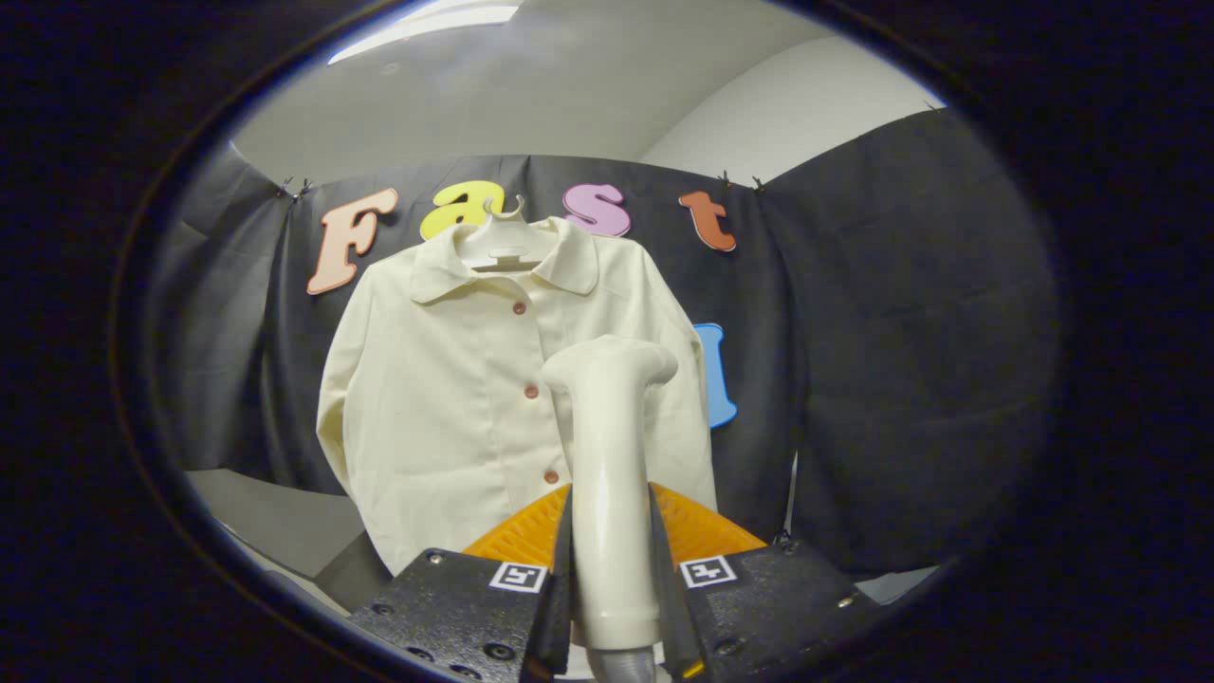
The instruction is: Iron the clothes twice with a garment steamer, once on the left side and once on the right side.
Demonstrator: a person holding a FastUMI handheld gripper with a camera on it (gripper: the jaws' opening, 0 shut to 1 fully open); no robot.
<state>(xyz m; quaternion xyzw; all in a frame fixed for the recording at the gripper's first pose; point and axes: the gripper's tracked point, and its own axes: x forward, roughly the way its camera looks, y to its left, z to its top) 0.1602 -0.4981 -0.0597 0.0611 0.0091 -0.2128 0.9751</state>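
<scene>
A cream button-up shirt (446, 379) hangs on a white hanger (501, 242) against the black cloth wall, facing me. My gripper (612, 579) is shut on the handle of a cream garment steamer (612, 436), which stands upright between the fingers. The steamer's head sits in front of the shirt's right half, about level with the middle button; whether it touches the fabric I cannot tell. The lower right part of the shirt is hidden behind the steamer and the fingers.
An orange ribbed object (702, 526) lies just beyond the fingers, below the shirt's hem. A grey tabletop (275, 517) runs under the shirt to the left. Black cloth wall (901, 360) closes in the back and the right side.
</scene>
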